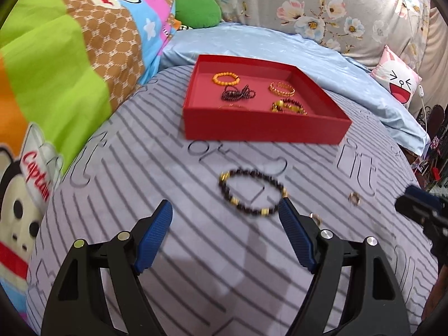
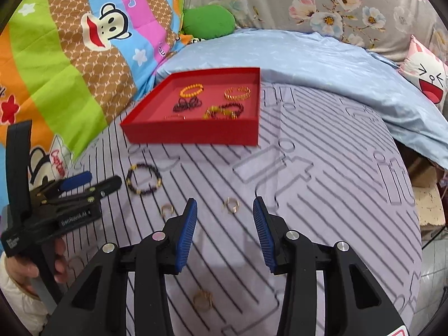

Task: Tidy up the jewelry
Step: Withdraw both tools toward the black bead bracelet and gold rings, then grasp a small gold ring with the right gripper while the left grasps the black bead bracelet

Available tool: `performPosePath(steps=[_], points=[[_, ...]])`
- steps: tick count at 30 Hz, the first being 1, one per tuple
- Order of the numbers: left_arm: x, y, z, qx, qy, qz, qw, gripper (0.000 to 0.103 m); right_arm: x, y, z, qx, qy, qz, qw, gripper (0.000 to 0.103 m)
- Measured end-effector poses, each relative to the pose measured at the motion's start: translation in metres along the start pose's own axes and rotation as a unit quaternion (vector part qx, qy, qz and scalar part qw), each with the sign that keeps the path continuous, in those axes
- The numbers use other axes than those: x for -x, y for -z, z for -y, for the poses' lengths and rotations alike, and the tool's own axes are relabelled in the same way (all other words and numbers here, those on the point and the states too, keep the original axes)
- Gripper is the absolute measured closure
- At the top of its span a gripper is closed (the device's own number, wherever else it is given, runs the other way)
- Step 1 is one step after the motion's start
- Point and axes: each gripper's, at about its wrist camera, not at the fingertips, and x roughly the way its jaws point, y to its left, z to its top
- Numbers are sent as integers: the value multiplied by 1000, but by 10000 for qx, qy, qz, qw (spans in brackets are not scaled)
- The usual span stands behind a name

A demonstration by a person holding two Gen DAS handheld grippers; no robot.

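Left claw [image 1: 225, 210] gapes empty, dark bracelet [image 1: 253, 192] just ahead of its tips on the bed [image 1: 140, 168]. Right claw [image 2: 225, 205] likewise apart, ring [image 2: 231, 205] between its tips; red tray [image 2: 193, 134] farther ahead.

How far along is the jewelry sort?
Partway. Done: several bracelets lie in the red tray. In hand: nothing; left claw open, close to the dark beaded bracelet; right claw open near a gold ring. Left: that bracelet and at least three rings on the striped sheet.
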Motion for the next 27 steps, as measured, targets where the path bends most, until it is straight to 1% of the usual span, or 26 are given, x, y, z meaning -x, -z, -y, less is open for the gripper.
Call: performPosePath(steps=[5, 7, 9, 12, 15, 18, 20, 27], points=[[15, 21, 0, 79, -17, 46, 10000, 29, 7, 41, -3, -200, -125, -244, 9994, 62], [20, 29, 2, 96, -31, 57, 9999, 29, 8, 53, -5, -284, -198, -302, 9989, 62], [23, 33, 2, 129, -41, 55, 9999, 29, 7, 60, -9, -288, -168, -311, 9990, 62], [24, 41, 3, 177, -61, 2, 9998, 29, 5, 65, -12, -358, -222, -345, 9985, 62], [25, 45, 5, 158, -91, -17, 9998, 29, 2, 68, -14, -371, -189, -332, 9986, 64], [25, 49, 6, 158, -103, -40, 9998, 29, -3, 69, -15, -415, -201, -381, 9982, 68], [24, 50, 7, 178, -106, -69, 9998, 29, -6, 70, -16, -423, -195, -426, 9980, 74], [22, 53, 10, 147, -67, -111, 9998, 29, -12, 69, -17, -383, -102, -419, 9983, 78]])
